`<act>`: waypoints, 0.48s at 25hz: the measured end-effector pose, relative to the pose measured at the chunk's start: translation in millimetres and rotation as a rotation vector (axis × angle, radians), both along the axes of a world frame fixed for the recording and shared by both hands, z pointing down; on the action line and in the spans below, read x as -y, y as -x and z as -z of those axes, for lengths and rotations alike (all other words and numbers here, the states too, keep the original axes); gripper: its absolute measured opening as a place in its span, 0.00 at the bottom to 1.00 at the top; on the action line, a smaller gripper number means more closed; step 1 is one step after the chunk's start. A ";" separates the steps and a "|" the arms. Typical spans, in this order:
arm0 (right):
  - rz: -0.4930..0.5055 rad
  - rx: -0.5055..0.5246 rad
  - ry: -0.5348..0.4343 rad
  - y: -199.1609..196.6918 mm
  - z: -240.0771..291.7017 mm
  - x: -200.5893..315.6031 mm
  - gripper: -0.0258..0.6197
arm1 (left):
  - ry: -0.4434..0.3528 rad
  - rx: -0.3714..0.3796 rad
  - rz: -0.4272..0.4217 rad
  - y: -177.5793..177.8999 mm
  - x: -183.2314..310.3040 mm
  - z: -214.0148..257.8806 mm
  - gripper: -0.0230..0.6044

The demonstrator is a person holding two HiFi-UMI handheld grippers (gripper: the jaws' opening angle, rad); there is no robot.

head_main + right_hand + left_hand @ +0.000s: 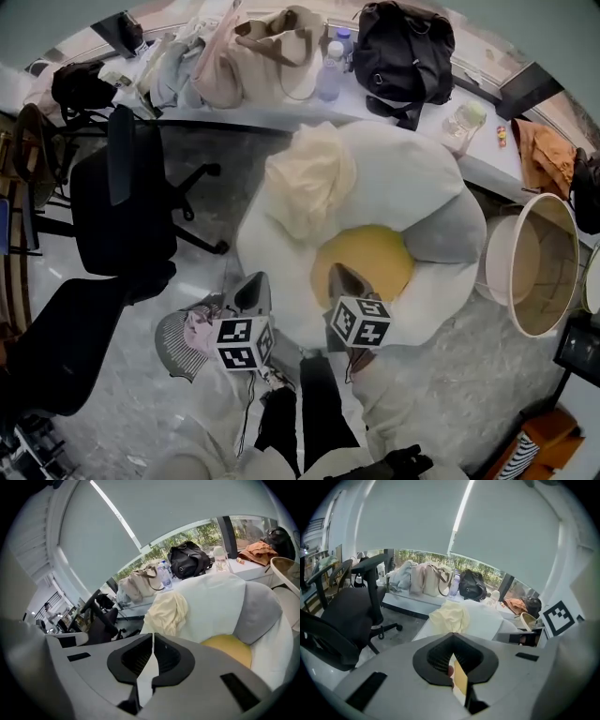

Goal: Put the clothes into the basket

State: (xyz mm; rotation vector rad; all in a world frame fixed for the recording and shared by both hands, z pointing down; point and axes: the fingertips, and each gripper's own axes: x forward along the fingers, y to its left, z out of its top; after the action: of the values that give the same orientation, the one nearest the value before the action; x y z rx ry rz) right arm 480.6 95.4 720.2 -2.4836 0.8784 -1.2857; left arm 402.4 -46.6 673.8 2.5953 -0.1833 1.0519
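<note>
Left gripper (451,634) and right gripper (153,635) jaws closed, empty; cream garment (305,183) judged soft, light, floppy, best pinched at a raised fold.

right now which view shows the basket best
Head view: the basket shows whole, rim and inside. Left gripper view has it small and distant; right gripper view catches only its rim at the edge.
</note>
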 end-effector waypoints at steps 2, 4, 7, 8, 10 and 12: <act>-0.011 0.014 0.007 -1.3 -26.8 -3.4 0.09 | 0.006 0.011 0.010 -2.5 -1.4 -24.3 0.04; -0.026 0.032 0.003 -2.7 -50.5 -5.4 0.09 | 0.014 0.019 0.029 -3.4 -1.2 -45.5 0.04; -0.023 0.040 -0.006 -8.6 -80.8 -1.4 0.09 | 0.017 0.027 0.050 -4.4 0.5 -72.6 0.04; -0.015 0.040 0.005 -9.0 -90.1 -0.7 0.09 | 0.021 0.032 0.056 -2.3 0.0 -80.2 0.04; 0.007 0.038 0.048 -7.4 -108.2 -1.2 0.09 | 0.036 0.046 0.068 4.8 -2.7 -92.6 0.04; 0.027 0.029 0.079 -9.0 -124.5 0.9 0.09 | 0.042 0.051 0.077 8.2 -2.5 -102.7 0.04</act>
State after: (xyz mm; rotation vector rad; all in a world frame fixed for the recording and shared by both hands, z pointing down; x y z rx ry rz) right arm 489.6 94.5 844.7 -2.5139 0.8743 -1.3873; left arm 394.2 -44.1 776.5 2.5048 -0.2684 1.0839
